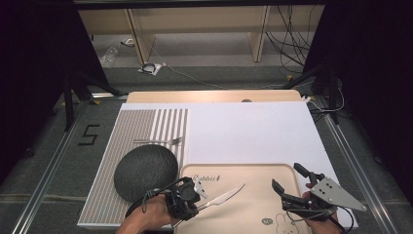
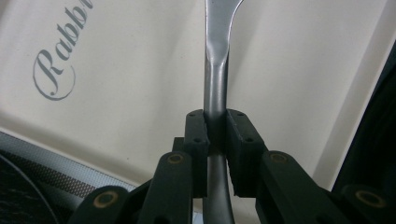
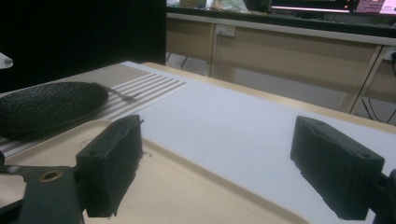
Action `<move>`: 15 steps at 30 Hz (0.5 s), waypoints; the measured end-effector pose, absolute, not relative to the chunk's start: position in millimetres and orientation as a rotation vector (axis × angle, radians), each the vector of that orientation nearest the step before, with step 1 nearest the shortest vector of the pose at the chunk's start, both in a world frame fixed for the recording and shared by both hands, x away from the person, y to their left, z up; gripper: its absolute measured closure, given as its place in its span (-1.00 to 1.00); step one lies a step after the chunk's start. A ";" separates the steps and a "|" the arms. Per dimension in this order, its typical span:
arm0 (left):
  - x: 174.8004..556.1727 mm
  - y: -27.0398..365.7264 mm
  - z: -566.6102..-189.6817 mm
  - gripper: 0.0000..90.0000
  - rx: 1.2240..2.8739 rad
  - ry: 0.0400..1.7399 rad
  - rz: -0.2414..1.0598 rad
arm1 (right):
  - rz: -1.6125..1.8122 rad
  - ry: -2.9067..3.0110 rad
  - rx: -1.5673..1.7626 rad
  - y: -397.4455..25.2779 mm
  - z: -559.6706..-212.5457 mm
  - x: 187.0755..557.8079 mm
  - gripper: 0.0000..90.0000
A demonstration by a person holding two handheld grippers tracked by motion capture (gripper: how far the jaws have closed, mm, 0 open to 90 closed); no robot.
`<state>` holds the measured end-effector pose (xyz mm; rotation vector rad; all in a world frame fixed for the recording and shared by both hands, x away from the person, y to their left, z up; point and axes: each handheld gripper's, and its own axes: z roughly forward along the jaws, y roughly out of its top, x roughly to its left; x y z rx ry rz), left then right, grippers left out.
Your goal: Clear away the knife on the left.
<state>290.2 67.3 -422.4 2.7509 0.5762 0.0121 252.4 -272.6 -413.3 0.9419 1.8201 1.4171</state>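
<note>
A metal table knife [image 1: 224,196] hangs over the beige tray [image 1: 253,175], its blade pointing up and right. My left gripper [image 1: 187,201] is shut on the knife's handle [image 2: 215,88], at the tray's near left corner. The handle runs straight up between the two black pads [image 2: 196,135]. My right gripper [image 1: 291,183] stands open over the tray's near right part, its pads [image 3: 112,163] wide apart with nothing between them. A dark round plate [image 1: 146,171] lies left of the tray, on the striped mat [image 1: 136,126]. A fork [image 1: 160,141] lies on the mat just beyond the plate.
A white sheet [image 1: 243,131] covers the table beyond the tray. The tray carries "Rabbit" lettering [image 1: 207,178] and a rabbit drawing [image 1: 287,222]. Desks and cables stand behind the table on grey carpet; a "5" [image 1: 88,135] is marked on the floor at left.
</note>
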 end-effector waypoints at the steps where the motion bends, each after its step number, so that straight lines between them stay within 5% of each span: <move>1: 289.8 66.5 -423.4 0.76 2.754 0.576 0.008 | 1.419 1.820 0.939 -272.5 -413.4 252.5 -0.61; 15: 283.0 52.0 -435.9 0.76 2.779 0.571 -0.044 | 1.415 1.821 0.937 -272.4 -412.9 252.1 -0.61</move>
